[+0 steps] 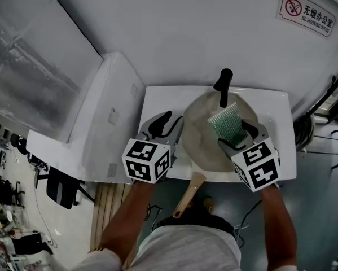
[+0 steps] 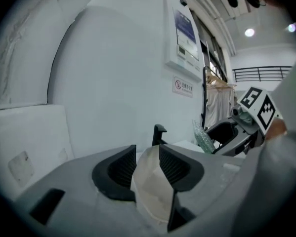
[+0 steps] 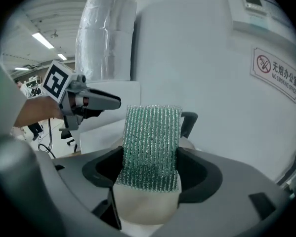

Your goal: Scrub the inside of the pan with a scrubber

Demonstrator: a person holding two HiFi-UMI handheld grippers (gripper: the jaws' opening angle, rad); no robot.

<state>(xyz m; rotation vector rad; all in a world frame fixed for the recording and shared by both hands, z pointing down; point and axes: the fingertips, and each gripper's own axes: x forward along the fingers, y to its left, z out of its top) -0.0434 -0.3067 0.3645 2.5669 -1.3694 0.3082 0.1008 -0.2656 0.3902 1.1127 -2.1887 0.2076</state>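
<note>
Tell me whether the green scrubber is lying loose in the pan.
No, the green scrubber stands upright, clamped between the jaws of the right hand-held gripper.

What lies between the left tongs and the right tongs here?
The beige pan in the sink spans that stretch, seen in the head view.

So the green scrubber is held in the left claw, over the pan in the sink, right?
No, wrong side: the green scrubber is held in the right claw, as the right gripper view shows. It is over the pan in the sink.
</note>
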